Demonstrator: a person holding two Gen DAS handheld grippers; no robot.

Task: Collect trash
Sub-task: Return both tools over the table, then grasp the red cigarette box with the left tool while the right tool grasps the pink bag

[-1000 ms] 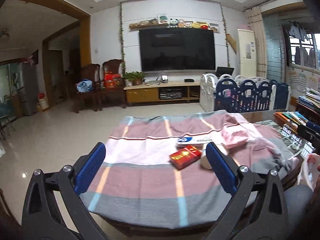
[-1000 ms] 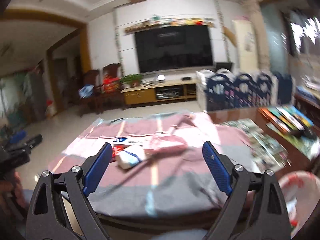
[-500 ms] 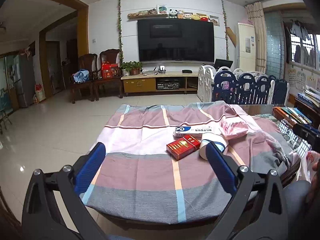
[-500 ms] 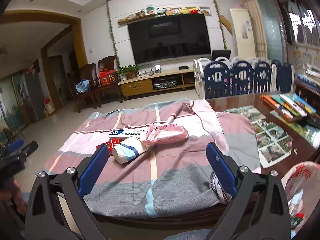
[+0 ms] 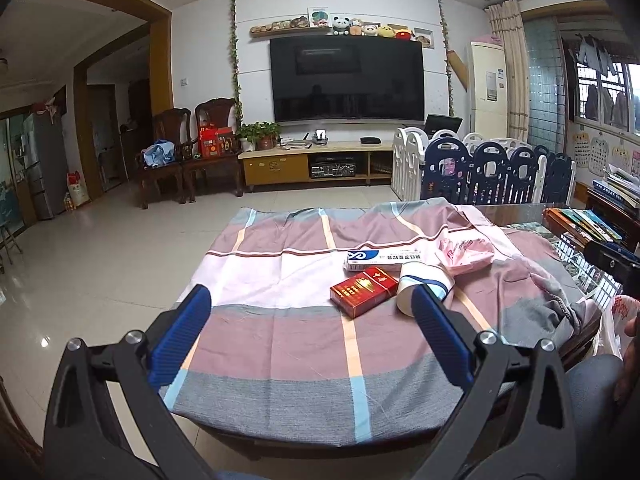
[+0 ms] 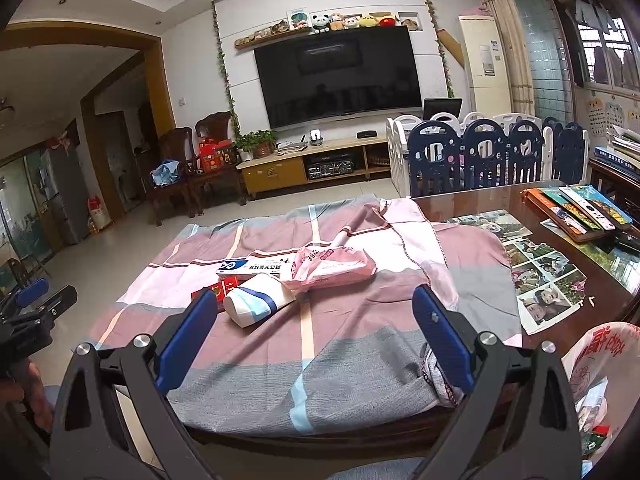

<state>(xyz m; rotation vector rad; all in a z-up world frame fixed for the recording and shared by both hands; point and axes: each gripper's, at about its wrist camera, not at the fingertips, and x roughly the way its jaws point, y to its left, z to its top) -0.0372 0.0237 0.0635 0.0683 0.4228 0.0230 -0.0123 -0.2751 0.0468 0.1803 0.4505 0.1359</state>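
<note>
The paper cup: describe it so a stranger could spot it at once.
On the striped cloth covering the table, four bits of trash lie in a cluster. The paper cup lies on its side at the cluster's near edge, between the red box and the pink wrapper. It alone is round, white with a blue band.

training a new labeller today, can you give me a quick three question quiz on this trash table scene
1. True or false: the red box lies on the striped cloth.
2. What touches the pink packet's left end: A) paper cup, B) remote, C) photos?
3. Fill in: both the left tongs and the right tongs are ____ and hold nothing.

Key: 1 true; 2 A; 3 open.
</note>
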